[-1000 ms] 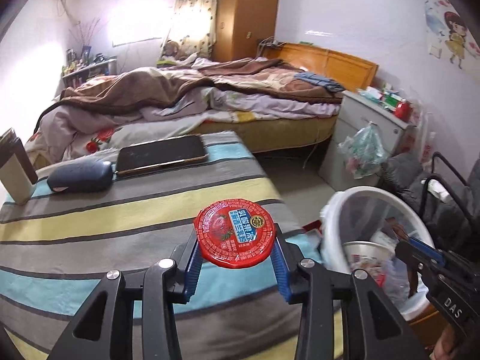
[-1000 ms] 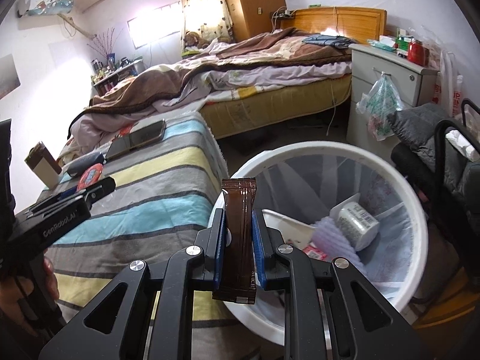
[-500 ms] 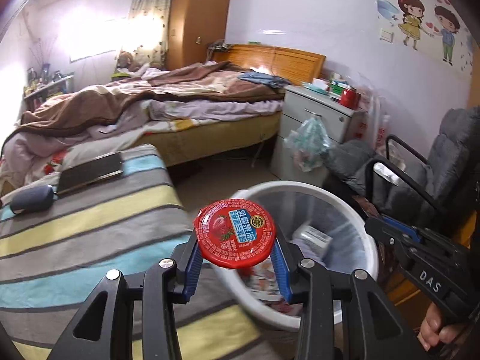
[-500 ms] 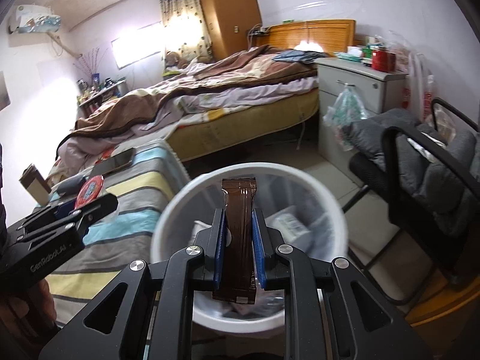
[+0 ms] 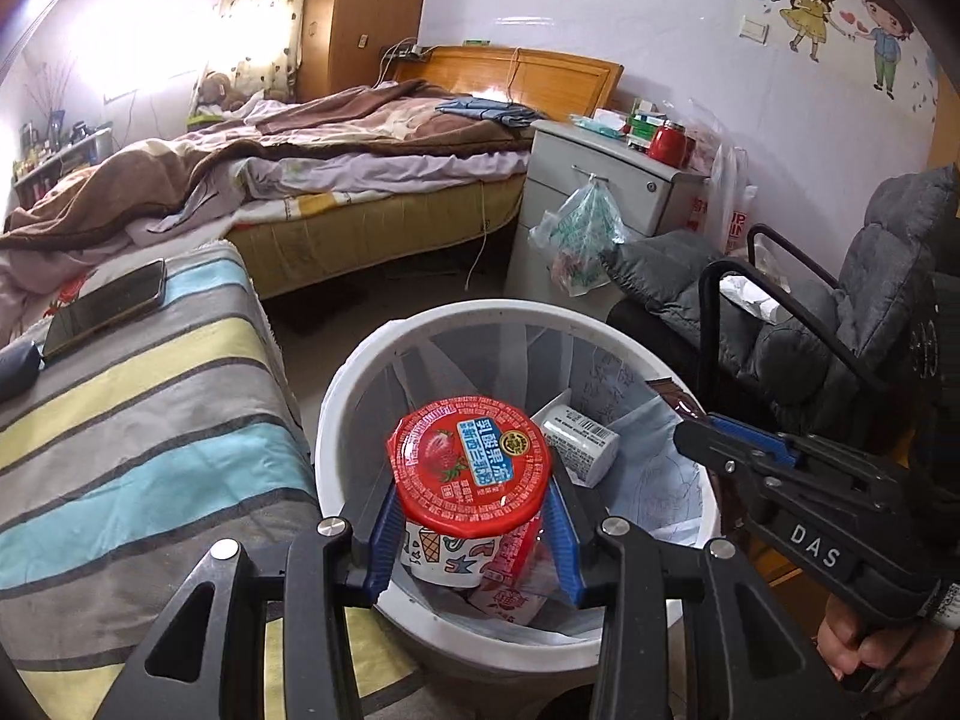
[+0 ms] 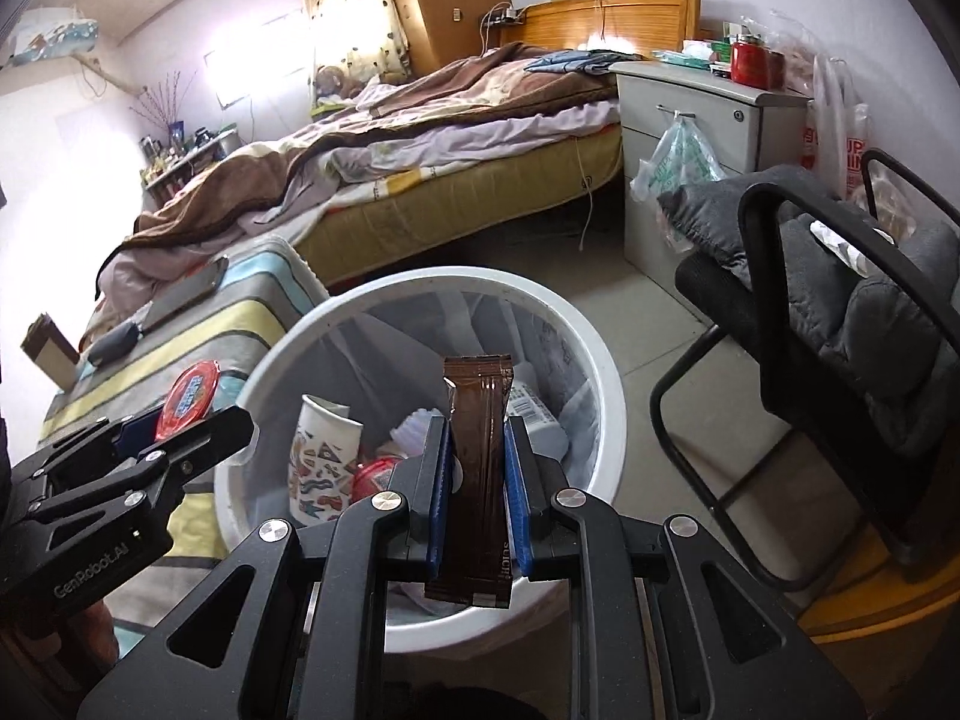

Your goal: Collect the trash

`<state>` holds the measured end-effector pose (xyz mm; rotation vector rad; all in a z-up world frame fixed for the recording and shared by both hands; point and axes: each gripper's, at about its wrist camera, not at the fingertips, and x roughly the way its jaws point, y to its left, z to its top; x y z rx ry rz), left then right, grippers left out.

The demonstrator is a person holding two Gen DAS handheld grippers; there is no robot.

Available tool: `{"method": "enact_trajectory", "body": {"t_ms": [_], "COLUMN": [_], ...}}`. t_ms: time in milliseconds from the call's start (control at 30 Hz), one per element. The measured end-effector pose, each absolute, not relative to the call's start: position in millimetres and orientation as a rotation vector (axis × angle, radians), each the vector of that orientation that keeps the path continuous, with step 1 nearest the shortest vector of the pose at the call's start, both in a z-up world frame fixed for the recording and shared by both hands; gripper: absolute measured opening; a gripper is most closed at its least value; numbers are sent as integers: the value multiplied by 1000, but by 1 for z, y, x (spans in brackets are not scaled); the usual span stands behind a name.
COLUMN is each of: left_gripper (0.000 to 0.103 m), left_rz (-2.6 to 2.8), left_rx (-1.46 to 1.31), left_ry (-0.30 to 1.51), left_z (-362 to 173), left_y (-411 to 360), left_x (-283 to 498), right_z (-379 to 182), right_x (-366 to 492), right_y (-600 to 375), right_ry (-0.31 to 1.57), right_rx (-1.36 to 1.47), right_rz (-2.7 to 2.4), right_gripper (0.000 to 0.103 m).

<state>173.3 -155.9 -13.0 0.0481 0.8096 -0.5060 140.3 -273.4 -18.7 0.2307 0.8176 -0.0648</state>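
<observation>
- While over the white trash bin [image 5: 336, 396], left hand-held gripper [image 5: 474, 531] clamps red-lidded jelly cup [image 5: 468, 462].
- Right hand-held gripper [image 6: 478, 495] pinches brown wrapper [image 6: 478, 456], upright above bin.

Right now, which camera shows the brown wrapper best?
The right wrist view: the brown wrapper stands upright, full length, clamped in the right gripper. The left wrist view catches only its tip, sticking out past the fingers.

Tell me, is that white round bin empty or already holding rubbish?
Already holding rubbish: inside the white round plastic bin sit a patterned paper cup, a small labelled white tub and crumpled wrappers.
</observation>
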Motion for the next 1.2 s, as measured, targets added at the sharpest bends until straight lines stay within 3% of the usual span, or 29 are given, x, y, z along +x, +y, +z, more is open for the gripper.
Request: {"method": "enact_trajectory", "body": {"t_ms": [200, 267, 333, 600, 1200], "left_gripper": [44, 46, 48, 53, 53], "left_rz": [-491, -488, -481, -452, -321], "left_rx": [39, 39, 46, 56, 77], "left_ry": [818, 817, 810, 773, 654], "left_z": [-14, -14, -13, 1, 20], "left_y": [-152, -151, -150, -136, -105], "left_x": [175, 175, 173, 154, 81], "right_z": [-24, -24, -23, -10, 11], "right_x": [144, 143, 141, 126, 71], "right_y": [-279, -278, -278, -268, -236], "right_ry": [852, 856, 849, 797, 655], "right_rx": [217, 205, 197, 177, 165], "right_rz": [-85, -87, -81, -86, -103], "right_gripper": [22, 33, 52, 53, 52]}}
